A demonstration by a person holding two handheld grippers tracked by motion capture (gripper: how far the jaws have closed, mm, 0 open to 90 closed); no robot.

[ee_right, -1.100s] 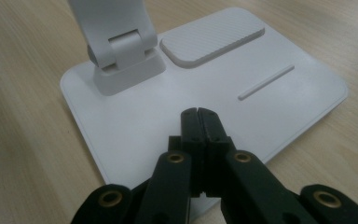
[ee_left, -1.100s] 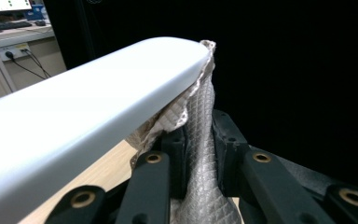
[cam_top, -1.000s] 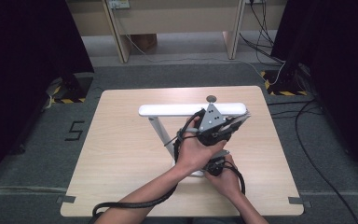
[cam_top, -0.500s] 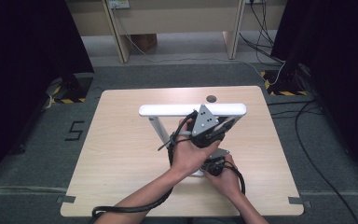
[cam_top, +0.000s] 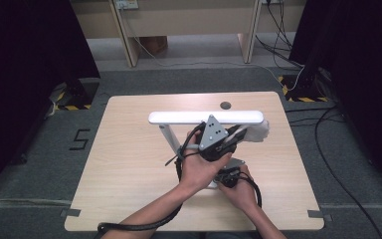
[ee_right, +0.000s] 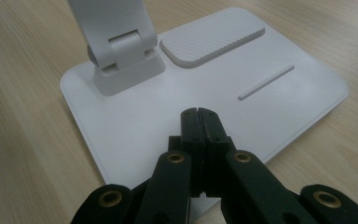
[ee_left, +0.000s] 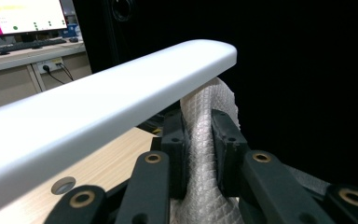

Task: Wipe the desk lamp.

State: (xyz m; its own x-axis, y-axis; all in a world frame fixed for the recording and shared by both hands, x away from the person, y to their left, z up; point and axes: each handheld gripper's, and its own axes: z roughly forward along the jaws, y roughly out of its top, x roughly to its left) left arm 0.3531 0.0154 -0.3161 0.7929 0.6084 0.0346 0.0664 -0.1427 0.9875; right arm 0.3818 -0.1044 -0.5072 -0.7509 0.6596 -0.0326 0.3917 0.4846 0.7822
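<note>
A white desk lamp stands on the wooden table [cam_top: 129, 164], its long light bar [cam_top: 179, 117] level above the top. My left gripper [cam_top: 239, 134] is shut on a white textured cloth [cam_top: 258, 131] right under the bar's right end. In the left gripper view the cloth [ee_left: 200, 177] is pinched between the black jaws of the left gripper [ee_left: 199, 126], touching the underside of the bar [ee_left: 98, 102]. My right gripper [ee_right: 198, 114] is shut and empty, tips down on the lamp's flat white base [ee_right: 121, 121]. In the high view the right gripper [cam_top: 227, 175] sits at the base [cam_top: 237, 163].
The lamp's slanted arm [cam_top: 168, 137] rises from a hinge [ee_right: 121, 51] on the base, beside a ribbed pad [ee_right: 212, 35]. A round cable hole [cam_top: 225, 105] lies near the table's far edge. Dark curtains and floor cables [cam_top: 338, 164] flank the table.
My left gripper has slid a little to the left along the light bar, taking the cloth with it. The right gripper has stayed on the base.
</note>
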